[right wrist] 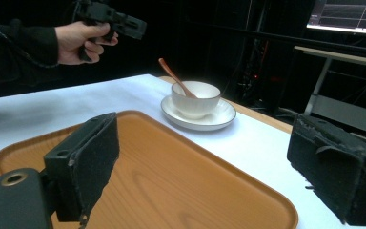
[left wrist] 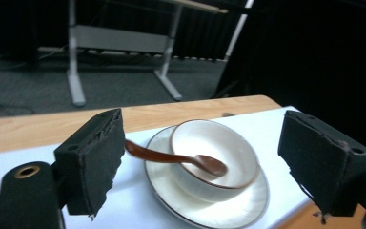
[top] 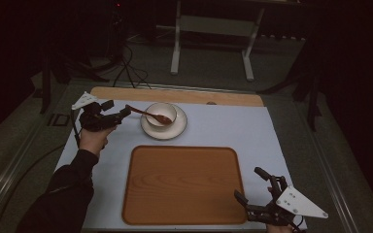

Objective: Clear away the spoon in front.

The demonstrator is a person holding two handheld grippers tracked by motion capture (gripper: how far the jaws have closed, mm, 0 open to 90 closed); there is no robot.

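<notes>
Spoon [left wrist: 181, 160] rests in bowl [left wrist: 219, 148], left tool [left wrist: 205, 162] open around it.

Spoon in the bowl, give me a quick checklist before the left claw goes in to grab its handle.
1. Left claw open: ok, nothing between its jaws.
2. Spoon handle free: ok, it sticks out over the bowl rim toward the claw.
3. Jaws lined up on the handle: not ok, the handle lies near the left jaw, not centred.
4. Bowl seated on the saucer: ok, upright.
5. Tray ready to receive: ok, bare.
6. Right claw out of the way: ok, open at the tray's near right corner.
</notes>
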